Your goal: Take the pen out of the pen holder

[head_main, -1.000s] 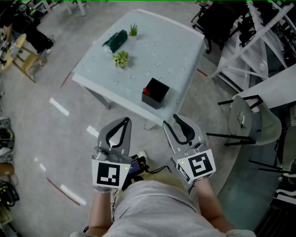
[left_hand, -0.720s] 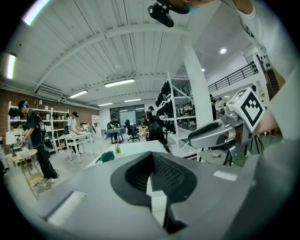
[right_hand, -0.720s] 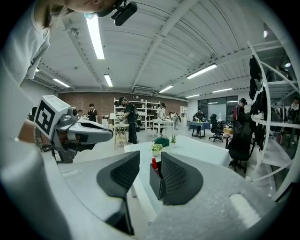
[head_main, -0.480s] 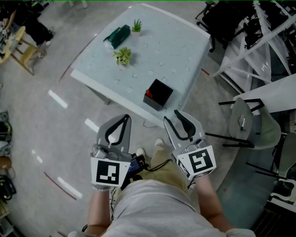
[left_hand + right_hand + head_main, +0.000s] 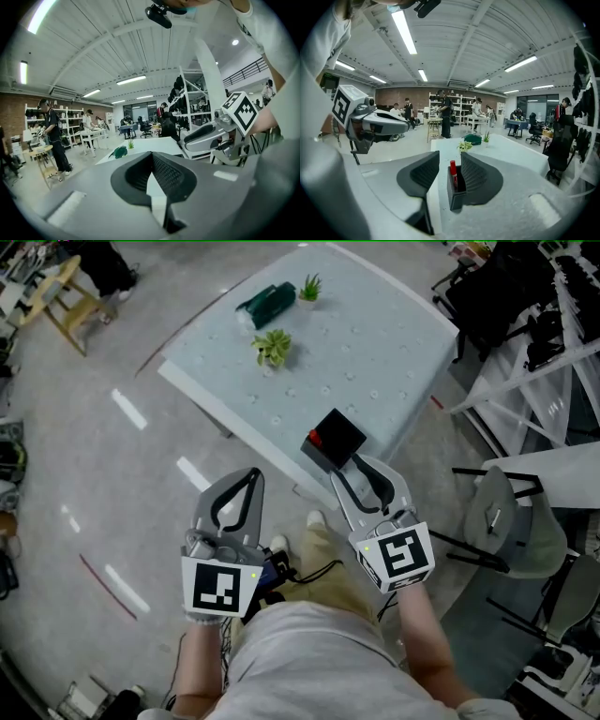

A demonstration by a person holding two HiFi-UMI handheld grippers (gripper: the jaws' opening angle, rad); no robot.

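Note:
A black box-shaped pen holder (image 5: 336,440) stands at the near edge of the white table (image 5: 375,343), with a red-capped pen (image 5: 317,438) upright in it. My right gripper (image 5: 361,472) is open, just short of the holder and level with the table edge. In the right gripper view the pen holder (image 5: 454,194) and red pen (image 5: 453,171) show in the gap between the spread jaws of the right gripper (image 5: 450,164). My left gripper (image 5: 250,476) is shut and empty, over the floor left of the holder; its jaws meet in the left gripper view (image 5: 151,155).
On the table's far side are a potted plant (image 5: 273,345), a smaller plant (image 5: 308,286) and a dark green pouch (image 5: 265,304). A grey chair (image 5: 511,521) and white racks (image 5: 553,362) stand to the right, a wooden stool (image 5: 66,287) far left. People stand at distant tables (image 5: 443,119).
The person has stepped closer to the table. The pen holder now lies just ahead of the right gripper's tips. Both grippers keep their jaw states.

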